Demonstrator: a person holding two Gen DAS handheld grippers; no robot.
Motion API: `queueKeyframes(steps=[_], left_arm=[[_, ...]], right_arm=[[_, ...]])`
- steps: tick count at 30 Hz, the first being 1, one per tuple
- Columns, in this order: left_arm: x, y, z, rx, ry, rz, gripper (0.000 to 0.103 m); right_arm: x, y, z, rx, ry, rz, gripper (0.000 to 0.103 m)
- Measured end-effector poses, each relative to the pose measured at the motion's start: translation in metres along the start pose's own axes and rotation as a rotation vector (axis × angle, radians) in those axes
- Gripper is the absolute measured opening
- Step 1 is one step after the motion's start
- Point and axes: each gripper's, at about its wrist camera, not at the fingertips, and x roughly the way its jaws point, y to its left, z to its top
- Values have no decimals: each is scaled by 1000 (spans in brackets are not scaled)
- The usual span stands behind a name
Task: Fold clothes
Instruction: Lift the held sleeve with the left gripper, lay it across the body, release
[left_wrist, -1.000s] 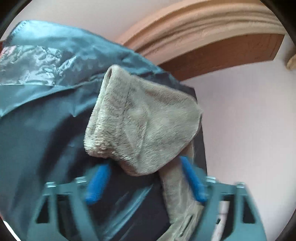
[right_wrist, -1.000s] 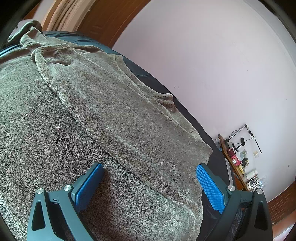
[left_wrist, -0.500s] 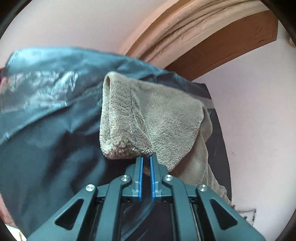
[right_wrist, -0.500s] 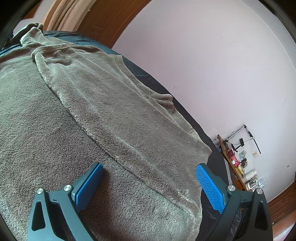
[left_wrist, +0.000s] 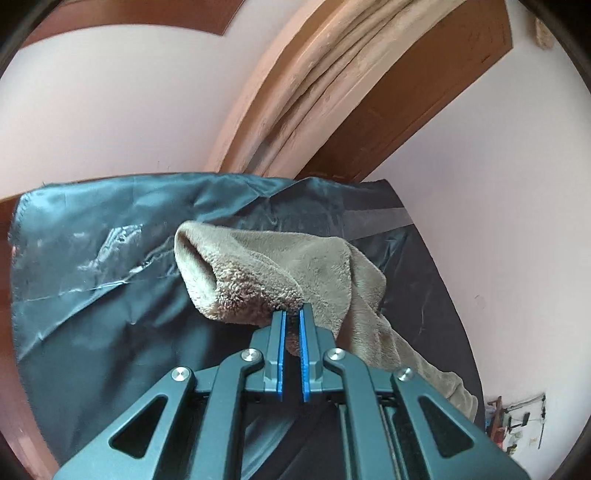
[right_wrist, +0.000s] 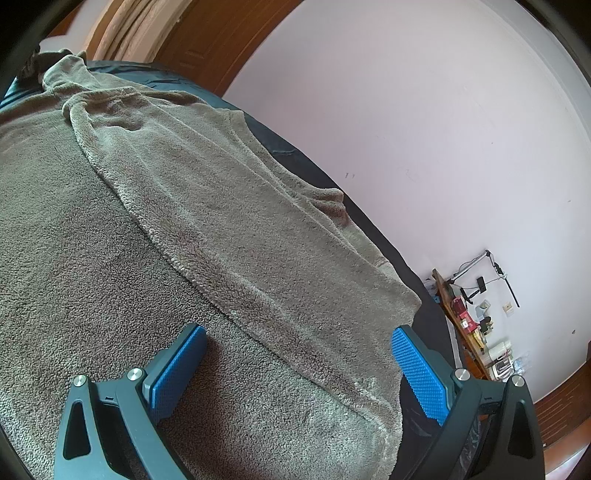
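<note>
A dark sheet (left_wrist: 110, 332) covers the work surface, set against a pale wall (right_wrist: 424, 129) with a wooden door frame (left_wrist: 332, 92) behind.

The left gripper (left_wrist: 291, 325) is clamped on the cuff end of a grey fleece sleeve (left_wrist: 266, 273), its blue pads close together with pile bunched between them. The cuff opening gapes to the left and the sleeve trails off to the right along the sheet.

The right gripper (right_wrist: 295, 369) hovers with its jaws wide apart above the garment (right_wrist: 110, 277), holding nothing.

From there outward, the fleece lies mostly flat. One side panel (right_wrist: 258, 229) is laid over the body, its edge running as a diagonal ridge.

As a judgement: the folding is partway. One layer lies over the body, a sleeve is in the grip, and no compact stack shows.
</note>
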Motion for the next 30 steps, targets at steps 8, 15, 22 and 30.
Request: queueKeyframes(steps=[8,15,22,30], left_arm=[[17,30,2,-160,23,10,59],[26,38,4,-169,46,14,36],[27,33,6,-140,21,49,8],[-22,-28,0,105,-173,58,7]], right_arm=[[0,0,0,-1,-2,-4,102],[0,0,0,-3,-4,-7,102],[-1,1,-1,-4,-6,-10,102],[-1,1,-1,-6,-8,-13,102]])
